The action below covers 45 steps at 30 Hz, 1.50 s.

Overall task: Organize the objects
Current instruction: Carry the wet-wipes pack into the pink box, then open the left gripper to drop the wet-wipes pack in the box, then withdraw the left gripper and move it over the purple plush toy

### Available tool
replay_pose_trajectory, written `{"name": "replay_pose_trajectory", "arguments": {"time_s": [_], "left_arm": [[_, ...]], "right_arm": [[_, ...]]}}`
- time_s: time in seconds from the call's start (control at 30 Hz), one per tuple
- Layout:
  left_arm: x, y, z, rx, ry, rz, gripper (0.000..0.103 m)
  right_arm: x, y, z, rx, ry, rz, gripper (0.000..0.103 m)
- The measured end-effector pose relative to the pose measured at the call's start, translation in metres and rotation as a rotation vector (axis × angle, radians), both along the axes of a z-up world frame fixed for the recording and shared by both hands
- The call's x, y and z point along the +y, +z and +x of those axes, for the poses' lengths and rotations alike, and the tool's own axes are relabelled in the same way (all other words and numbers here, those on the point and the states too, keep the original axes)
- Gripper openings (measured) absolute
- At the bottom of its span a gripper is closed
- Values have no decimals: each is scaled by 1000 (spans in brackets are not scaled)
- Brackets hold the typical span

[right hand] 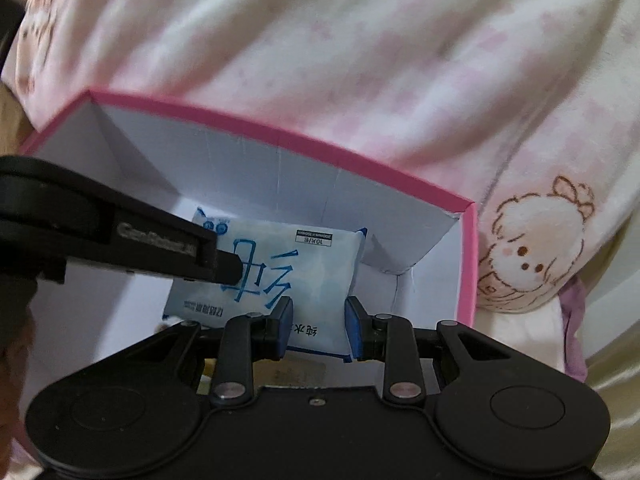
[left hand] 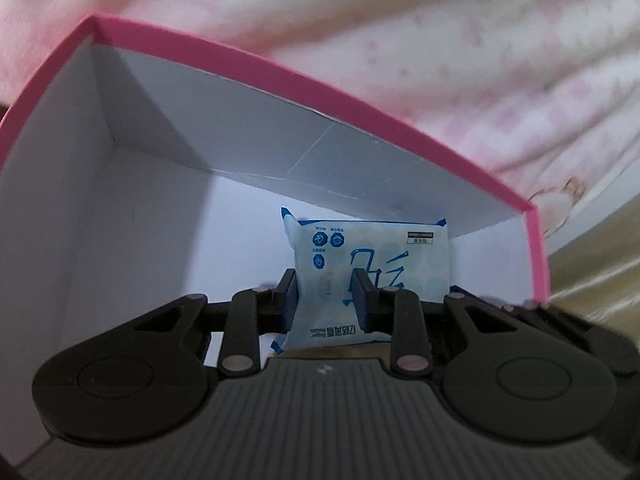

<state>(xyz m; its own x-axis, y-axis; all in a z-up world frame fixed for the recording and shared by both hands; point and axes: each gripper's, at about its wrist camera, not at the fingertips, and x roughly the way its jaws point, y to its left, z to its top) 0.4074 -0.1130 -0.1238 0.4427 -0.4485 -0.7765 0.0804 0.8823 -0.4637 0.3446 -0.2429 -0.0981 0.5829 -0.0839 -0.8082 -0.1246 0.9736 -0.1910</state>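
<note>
A light blue wet-wipe pack point(left hand: 372, 264) with blue lettering lies inside a pink-rimmed white box point(left hand: 248, 64). My left gripper point(left hand: 325, 300) is inside the box with its fingers closed on the pack's near left part. In the right wrist view the pack point(right hand: 280, 276) sits on the box floor near the far wall of the box point(right hand: 280, 136). My right gripper point(right hand: 318, 326) has its jaws on either side of the pack's near right corner and grips it. The left gripper's finger point(right hand: 160, 248) reaches in from the left onto the pack.
A pink and white blanket point(right hand: 360, 60) with a cartoon lamb print point(right hand: 532, 248) lies behind and to the right of the box. A yellowish satin cloth point(left hand: 600, 280) lies at the right.
</note>
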Motion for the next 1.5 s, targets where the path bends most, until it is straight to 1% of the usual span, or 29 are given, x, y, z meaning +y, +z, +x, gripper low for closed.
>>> {"name": "replay_pose_trajectory", "arguments": {"time_s": [0.1, 0.17, 0.2, 0.23, 0.27, 0.3, 0.4, 0.43, 0.5, 0.57, 0.63, 0.67, 0.73, 0.8, 0.87, 0.9, 0.97, 1.03, 1.13, 1.27, 1.33, 1.4, 1.43, 1.5], "left_arm": [[-5, 0, -1, 4, -5, 29, 27], [-10, 2, -1, 3, -8, 45, 27], [-11, 3, -2, -2, 2, 51, 32], [-12, 5, -4, -8, 8, 56, 34], [-11, 7, -5, -11, 6, 57, 37], [-9, 10, -2, -13, -3, 55, 40], [-8, 23, -17, -12, -58, 78, 42], [-7, 29, -23, -23, -74, 85, 42], [1, 42, -35, -50, -96, 92, 47], [12, 56, -49, -70, -104, 67, 48], [21, 73, -67, -87, -116, 66, 48], [14, 82, -61, -96, -127, 67, 49], [22, 99, -75, -115, -145, 79, 51], [34, 119, -91, -120, -170, 86, 52], [42, 137, -110, -118, -194, 99, 52], [42, 141, -115, -126, -207, 109, 53], [50, 161, -135, -147, -231, 132, 55], [55, 176, -152, -167, -256, 147, 56], [63, 193, -176, -168, -290, 170, 59], [73, 197, -200, -169, -319, 201, 61], [79, 198, -214, -180, -340, 211, 61], [87, 194, -227, -188, -350, 182, 61], [92, 190, -232, -176, -350, 168, 61], [100, 183, -242, -158, -344, 163, 61]], "right_arm": [[4, -6, 0, 2, 19, -47, 28], [6, -8, -1, -17, 35, -68, 28], [6, -6, -3, -32, 30, -71, 30], [6, -3, -6, -48, 16, -74, 30], [5, -1, -9, -53, 9, -67, 30], [3, 4, -14, -53, 1, -38, 31], [-2, 21, -31, -40, 9, 71, 31], [-4, 27, -38, -35, 9, 107, 31], [-8, 39, -50, -26, 6, 169, 34], [-9, 50, -58, -19, 3, 226, 35], [-14, 60, -70, -15, 5, 263, 36], [-13, 67, -77, -15, 6, 275, 37], [-10, 83, -95, -16, 12, 292, 39], [-12, 95, -99, -23, 20, 301, 41], [-15, 112, -108, -25, 20, 310, 42], [-15, 120, -115, -27, 24, 316, 43], [-17, 131, -125, -29, 32, 326, 43], [-13, 142, -138, -37, 58, 325, 43], [-6, 161, -161, -72, 99, 311, 45], [2, 178, -193, -99, 125, 344, 54], [5, 180, -206, -108, 131, 360, 55], [10, 178, -217, -111, 139, 381, 55], [13, 177, -222, -107, 147, 394, 55], [19, 174, -229, -98, 167, 409, 55]]}}
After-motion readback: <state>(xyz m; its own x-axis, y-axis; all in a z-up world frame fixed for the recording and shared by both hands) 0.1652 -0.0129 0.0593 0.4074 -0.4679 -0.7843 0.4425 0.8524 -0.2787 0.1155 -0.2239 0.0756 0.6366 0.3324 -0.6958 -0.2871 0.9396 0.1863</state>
